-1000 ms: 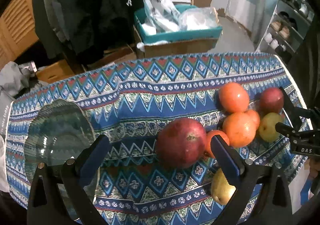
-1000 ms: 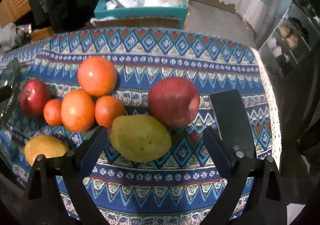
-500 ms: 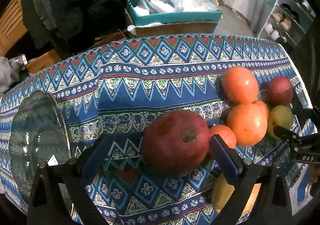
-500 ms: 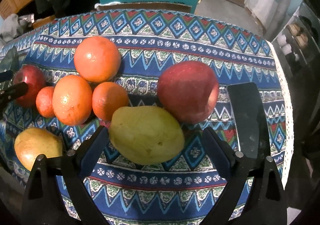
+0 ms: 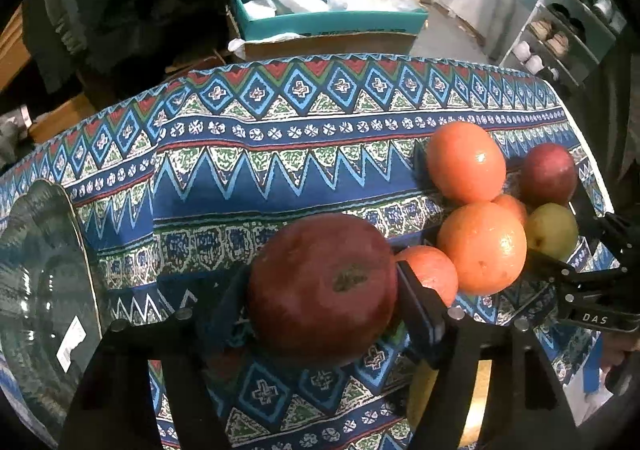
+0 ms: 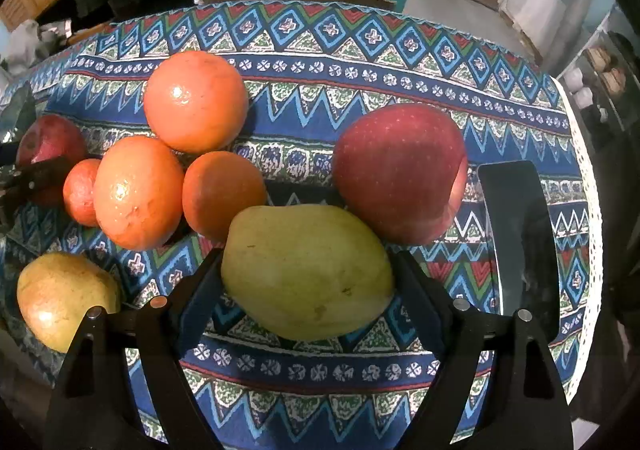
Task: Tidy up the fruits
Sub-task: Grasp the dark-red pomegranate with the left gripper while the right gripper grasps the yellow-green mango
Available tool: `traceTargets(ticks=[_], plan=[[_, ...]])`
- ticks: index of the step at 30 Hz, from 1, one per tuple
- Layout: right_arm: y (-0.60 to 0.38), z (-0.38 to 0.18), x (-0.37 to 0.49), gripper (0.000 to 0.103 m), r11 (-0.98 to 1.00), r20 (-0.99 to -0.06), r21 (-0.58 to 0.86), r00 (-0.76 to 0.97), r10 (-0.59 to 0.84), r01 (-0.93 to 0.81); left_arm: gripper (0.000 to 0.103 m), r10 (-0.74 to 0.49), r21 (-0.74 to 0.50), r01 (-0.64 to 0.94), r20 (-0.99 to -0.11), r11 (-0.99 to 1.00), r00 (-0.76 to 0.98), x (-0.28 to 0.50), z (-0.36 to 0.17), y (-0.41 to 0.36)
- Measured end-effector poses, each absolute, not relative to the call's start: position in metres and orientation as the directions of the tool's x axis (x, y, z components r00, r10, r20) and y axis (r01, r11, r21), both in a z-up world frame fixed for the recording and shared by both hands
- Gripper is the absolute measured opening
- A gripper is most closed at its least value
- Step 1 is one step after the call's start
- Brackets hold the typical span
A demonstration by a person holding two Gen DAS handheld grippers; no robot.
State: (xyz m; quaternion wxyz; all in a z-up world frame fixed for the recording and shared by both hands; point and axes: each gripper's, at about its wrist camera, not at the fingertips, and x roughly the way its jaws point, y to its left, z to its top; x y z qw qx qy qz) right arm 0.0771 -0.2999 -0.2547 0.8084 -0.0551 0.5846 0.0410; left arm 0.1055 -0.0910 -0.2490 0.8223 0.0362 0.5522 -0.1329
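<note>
on patterned cloth [image 5: 280, 178] | left claw [image 5: 324, 290] clenched on dark red apple [image 5: 320, 286] | right claw [image 6: 308, 274] straddles green mango [image 6: 304, 270], grip unclear

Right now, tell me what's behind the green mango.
Behind the green mango: a red apple and a small orange, both partly covered by it. Whether they touch isn't visible.

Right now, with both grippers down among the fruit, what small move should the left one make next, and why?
Probably lift. The left gripper has its fingers against both sides of the dark red apple, which still sits on the tablecloth. The glass bowl stands to its left, a likely place for it.
</note>
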Motion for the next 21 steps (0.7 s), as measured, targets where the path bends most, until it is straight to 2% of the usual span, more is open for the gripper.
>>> traceTargets(ticks=[9, 15, 21], plan=[[-0.298, -0.250, 0.073, 0.082, 0.988, -0.942, -0.067, 0.334, -0.018, -0.137, 0.074, -0.167, -0.063, 0.271, -0.910, 0.961, 0.379, 0.100, -0.247, -0.094], [-0.296, -0.230, 0.067, 0.082, 0.989, -0.923, -0.067, 0.385, -0.011, -0.130, 0.074, -0.135, -0.024, 0.273, -0.908, 0.962, 0.397, 0.092, -0.244, -0.094], [-0.295, -0.208, 0.060, 0.082, 0.990, -0.899, -0.084, 0.438, -0.024, -0.117, 0.074, -0.145, -0.042, 0.248, -0.898, 0.968, 0.414, 0.086, -0.231, -0.084]])
